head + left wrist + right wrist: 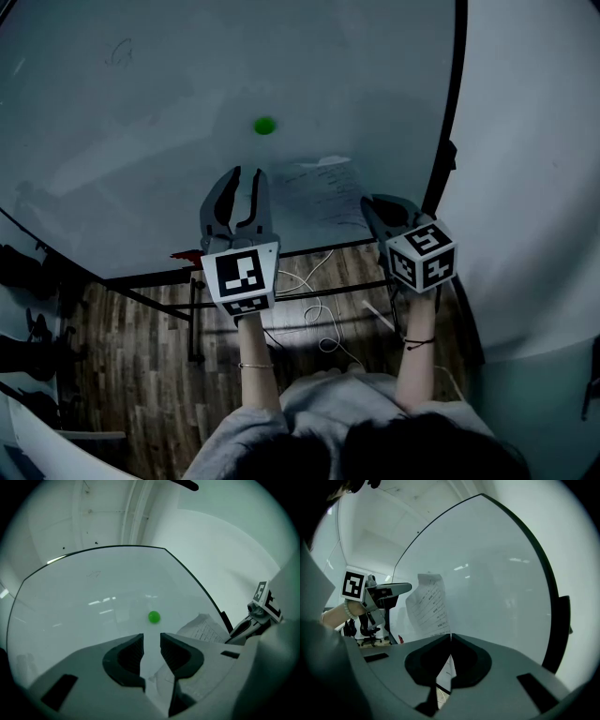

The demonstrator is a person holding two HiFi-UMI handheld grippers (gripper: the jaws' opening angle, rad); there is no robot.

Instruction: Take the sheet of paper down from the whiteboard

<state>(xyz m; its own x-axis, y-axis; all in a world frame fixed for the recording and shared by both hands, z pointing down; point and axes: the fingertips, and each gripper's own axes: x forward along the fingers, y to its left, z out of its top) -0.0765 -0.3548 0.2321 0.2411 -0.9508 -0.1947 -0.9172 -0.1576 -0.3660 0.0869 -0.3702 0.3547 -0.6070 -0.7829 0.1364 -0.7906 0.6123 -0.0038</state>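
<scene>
Whiteboard (187, 112): fills the upper part of the head view. Glossy and bare except for a faint scribble at 11 o'clock. Its dark frame runs down the right side.

Sheet of paper (323, 192): printed lines on it. It lies on the board near the right frame, about 1 o'clock from the middle of the head view. The top edge curls away from the surface. I cannot see what holds it to the board.

Right tongs (375, 208): at the sheet's 3 o'clock edge. In the right gripper view the jaws are pressed together (450, 635) with the sheet's edge (429, 604) caught in the seam. Paper shows both above and below the pads, so I read this as a pinch on the sheet.

Left tongs (247, 173): at 9 o'clock from the sheet, pointing at bare board. The jaws are slightly spread (151, 637) with nothing between them.

Green magnet (265, 125): a small round dot at 10 o'clock from the sheet. It is clear of the paper and not on it.

Handling, my judgement: the sheet is light, limp and thin, so it will tear or crease if jerked. It will slide easily on the slick board. An edge pinch is the right hold, as the flat face gives nothing to grab. A second pinch at the loose 9 o'clock edge would stop it flopping as I peel it away.
</scene>
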